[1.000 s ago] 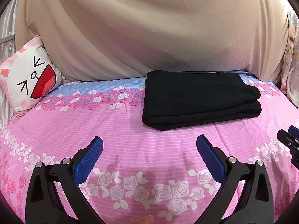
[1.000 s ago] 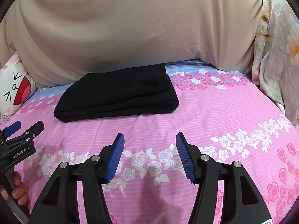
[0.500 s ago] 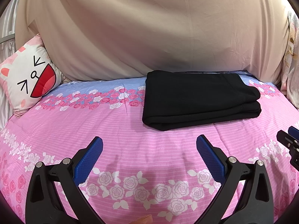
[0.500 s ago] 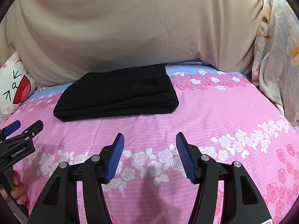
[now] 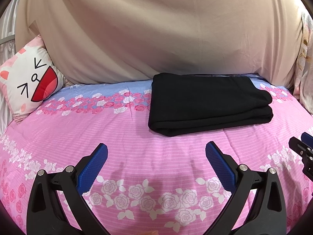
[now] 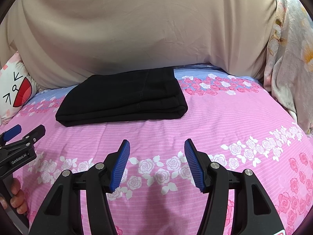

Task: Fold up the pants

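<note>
The black pants [image 5: 207, 103] lie folded into a flat rectangle on the pink floral bedspread [image 5: 137, 135], toward the back of the bed; in the right wrist view the pants [image 6: 125, 99] sit left of centre. My left gripper [image 5: 156, 152] hovers over the bedspread in front of the pants, jaws wide apart and empty. My right gripper [image 6: 157, 146] is likewise open and empty, short of the pants' front edge. The left gripper's tips [image 6: 23, 133] show at the left edge of the right wrist view, held by a hand [image 6: 16, 197].
A beige sheet-covered backrest [image 5: 156, 31] rises behind the bed. A cat-face cushion [image 5: 29, 82] leans at the back left. A pale floral blanket [image 6: 289, 58] hangs at the right. The right gripper's tip [image 5: 302, 146] shows at the right edge of the left wrist view.
</note>
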{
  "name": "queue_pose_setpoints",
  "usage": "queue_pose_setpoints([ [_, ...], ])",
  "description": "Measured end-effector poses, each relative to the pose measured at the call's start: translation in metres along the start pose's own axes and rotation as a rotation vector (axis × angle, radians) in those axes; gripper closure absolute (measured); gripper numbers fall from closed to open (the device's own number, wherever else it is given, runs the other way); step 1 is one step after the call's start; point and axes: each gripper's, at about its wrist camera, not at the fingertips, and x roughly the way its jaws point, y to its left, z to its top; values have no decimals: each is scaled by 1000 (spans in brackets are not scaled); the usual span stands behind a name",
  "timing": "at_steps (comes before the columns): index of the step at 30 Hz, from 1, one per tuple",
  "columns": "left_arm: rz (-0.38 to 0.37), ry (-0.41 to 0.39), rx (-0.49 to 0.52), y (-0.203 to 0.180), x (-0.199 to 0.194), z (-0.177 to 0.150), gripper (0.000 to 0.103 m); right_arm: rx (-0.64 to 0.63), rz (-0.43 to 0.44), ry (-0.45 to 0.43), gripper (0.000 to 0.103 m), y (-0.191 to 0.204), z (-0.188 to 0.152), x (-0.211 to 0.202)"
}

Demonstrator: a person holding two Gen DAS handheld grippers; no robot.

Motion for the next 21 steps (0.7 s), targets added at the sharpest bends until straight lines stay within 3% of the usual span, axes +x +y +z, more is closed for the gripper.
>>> queue_pose_setpoints([
  [7, -7, -4, 2, 1, 1, -1, 5, -1, -1, 3, 46, 0, 0, 1],
  [15, -43, -19, -61, 13, -1, -2, 5, -7, -3, 5, 46, 1, -1, 1],
  [21, -43, -31, -35, 8, -5, -2, 5, -10, -1, 6, 46, 1, -3, 2],
])
